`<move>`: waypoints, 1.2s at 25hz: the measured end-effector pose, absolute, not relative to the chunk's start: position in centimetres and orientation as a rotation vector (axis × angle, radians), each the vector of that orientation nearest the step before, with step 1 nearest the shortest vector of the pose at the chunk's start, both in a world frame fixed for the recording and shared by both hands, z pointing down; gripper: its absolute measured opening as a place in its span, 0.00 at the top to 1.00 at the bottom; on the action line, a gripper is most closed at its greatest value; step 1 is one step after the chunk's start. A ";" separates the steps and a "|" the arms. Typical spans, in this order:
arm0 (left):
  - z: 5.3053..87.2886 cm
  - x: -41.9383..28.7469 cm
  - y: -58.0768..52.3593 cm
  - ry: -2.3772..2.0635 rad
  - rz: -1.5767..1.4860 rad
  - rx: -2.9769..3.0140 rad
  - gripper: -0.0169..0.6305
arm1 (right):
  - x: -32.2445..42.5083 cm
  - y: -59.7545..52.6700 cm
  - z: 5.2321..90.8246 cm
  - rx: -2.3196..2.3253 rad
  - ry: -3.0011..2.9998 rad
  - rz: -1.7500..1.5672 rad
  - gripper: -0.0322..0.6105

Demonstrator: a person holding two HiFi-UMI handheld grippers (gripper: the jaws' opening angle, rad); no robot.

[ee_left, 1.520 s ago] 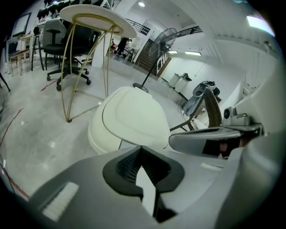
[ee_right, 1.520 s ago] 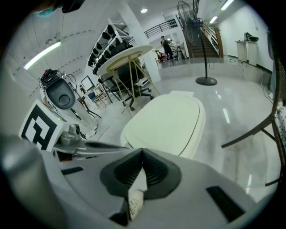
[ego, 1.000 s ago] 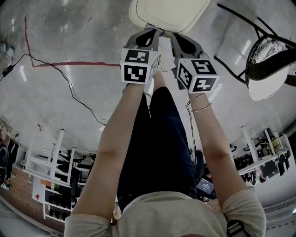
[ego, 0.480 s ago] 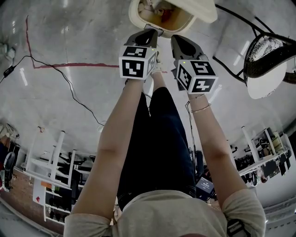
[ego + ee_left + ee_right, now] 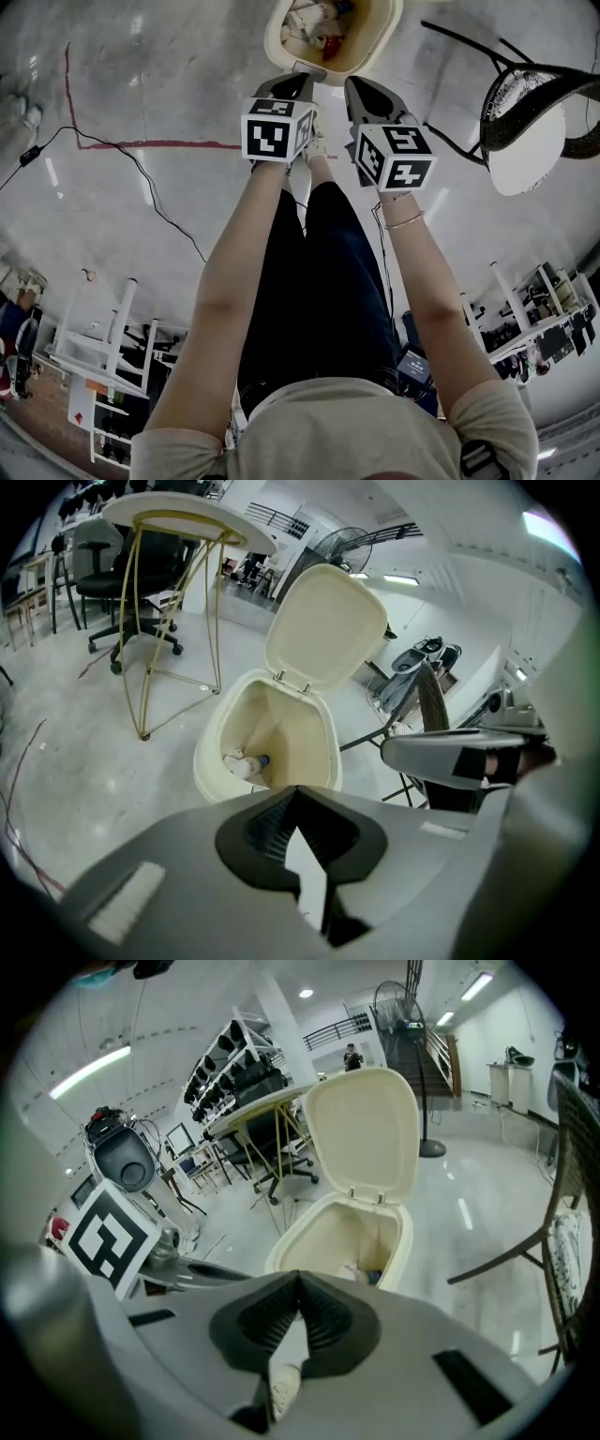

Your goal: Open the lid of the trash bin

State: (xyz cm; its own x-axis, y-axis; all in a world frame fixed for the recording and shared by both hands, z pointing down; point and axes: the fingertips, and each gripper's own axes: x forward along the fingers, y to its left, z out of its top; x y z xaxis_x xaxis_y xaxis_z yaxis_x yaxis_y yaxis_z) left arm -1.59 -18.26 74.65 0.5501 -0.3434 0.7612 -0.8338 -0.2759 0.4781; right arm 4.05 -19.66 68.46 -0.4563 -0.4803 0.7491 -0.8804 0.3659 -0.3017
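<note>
Polished concrete floor (image 5: pixel 141 84), seen steeply from above, with the person's legs (image 5: pixel 319 281) running up the middle of the head view. A dark-framed chair (image 5: pixel 525 122) stands to the right, well apart from the work.

The cream trash bin (image 5: pixel 275 42) stands on the floor just ahead of both tools, at the top edge of the head view. Its lid (image 5: pixel 323 630) is swung up on the rear hinge and stands nearly upright behind the mouth, leaving the interior fully exposed.

The left claw (image 5: pixel 302 79) and right claw (image 5: pixel 351 86) are held side by side, pointing at the bin's near rim but not touching it. In each gripper view the two ribbed jaws meet at their tips, so both claws are closed and hold nothing.

Rubbish (image 5: pixel 309 23), pale crumpled items, lies in the bottom of the bin. A small grey tab (image 5: pixel 310 67) projects from the bin's front edge, and a pale shoe (image 5: pixel 284 1387) shows below the closed jaws.

Step in hand: judged from the raised lid, the opening is essentially done. The next move probably calls only for keeping the lid up, or drawing the claws back without knocking the rim.
</note>
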 end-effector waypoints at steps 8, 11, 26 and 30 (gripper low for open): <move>65.9 -2.1 -18.2 -0.958 0.640 1.964 0.96 | 4.0 -18.8 61.9 1.198 -2.109 0.891 0.94; 61.8 -2.3 -18.4 -0.977 0.561 1.975 0.96 | 3.6 -17.6 58.6 1.165 -2.136 0.845 0.94; 46.8 -4.0 -15.9 -0.989 0.373 2.181 0.96 | -1.4 -15.5 44.9 1.143 -2.323 0.654 0.94; 42.5 -4.6 -14.9 -0.992 0.356 2.252 0.96 | -1.6 -15.8 39.7 1.137 -2.402 0.571 0.94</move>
State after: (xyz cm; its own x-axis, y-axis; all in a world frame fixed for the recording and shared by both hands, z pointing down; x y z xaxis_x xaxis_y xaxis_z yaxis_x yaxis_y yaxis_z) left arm -4.60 -14.92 42.52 0.6779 -0.5603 0.4759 -0.7350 -0.5074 0.4497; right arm -1.62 -15.79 39.66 -0.5771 -0.6200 0.5315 -0.7929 0.5812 -0.1829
